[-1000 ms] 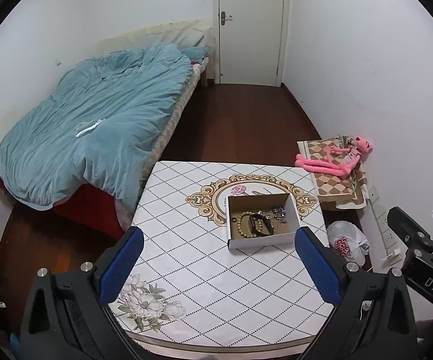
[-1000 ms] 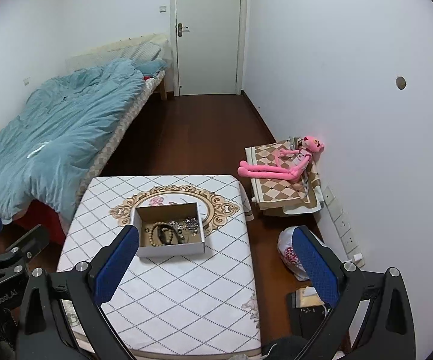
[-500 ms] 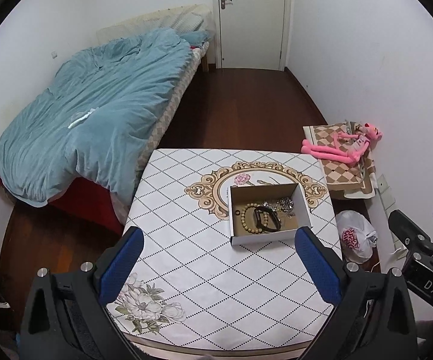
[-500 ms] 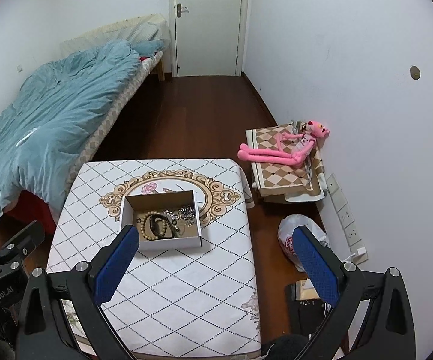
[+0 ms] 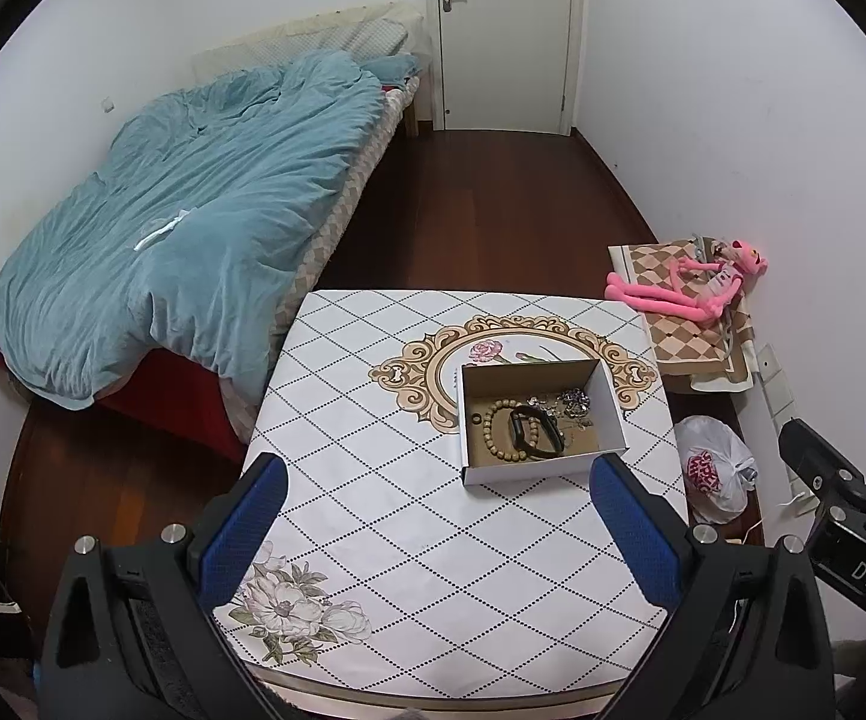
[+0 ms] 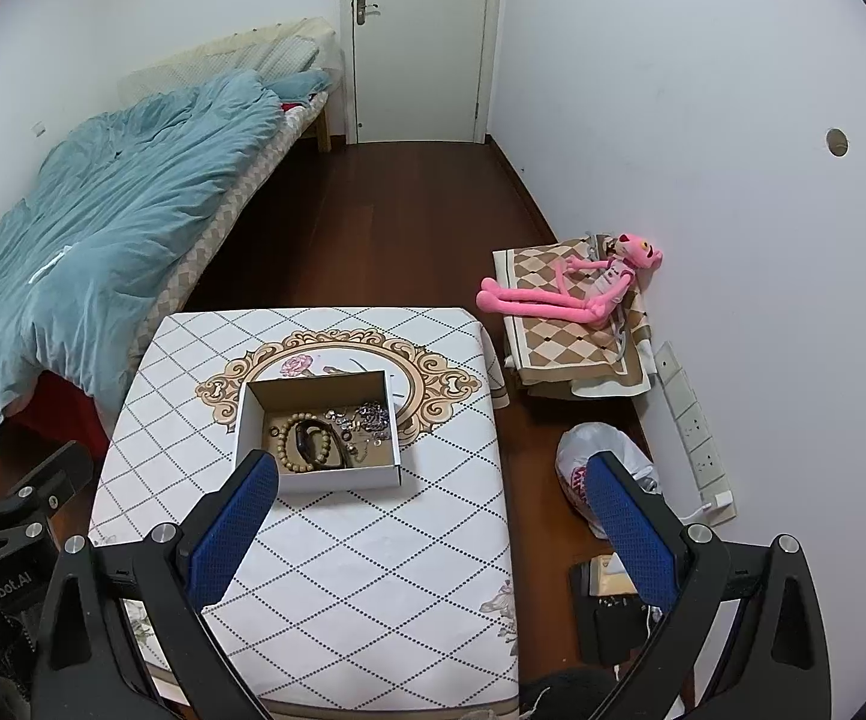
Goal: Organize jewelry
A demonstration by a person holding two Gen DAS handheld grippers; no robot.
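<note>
An open cardboard box (image 5: pixel 538 474) (image 6: pixel 319 477) stands on a small table with a diamond-patterned cloth (image 5: pixel 409 516) (image 6: pixel 373 546). Inside lie a wooden bead bracelet (image 5: pixel 496 429) (image 6: pixel 289 429), a black band (image 5: pixel 535 435) (image 6: pixel 307 441) and a tangle of silvery jewelry (image 5: pixel 568 405) (image 6: pixel 364 417). My left gripper (image 5: pixel 439 528) is open and empty, high above the table's near side. My right gripper (image 6: pixel 433 522) is open and empty, high above the table's right edge.
A bed with a blue duvet (image 5: pixel 193 228) fills the left side. A pink plush toy (image 6: pixel 577 288) lies on a folded checked blanket (image 6: pixel 571 348) by the right wall. A white plastic bag (image 6: pixel 595 450) and a power strip (image 6: pixel 694 426) lie on the wooden floor.
Both views have tilted down and moved closer to the table. The box now sits nearer both grippers. Both grippers stay open.
</note>
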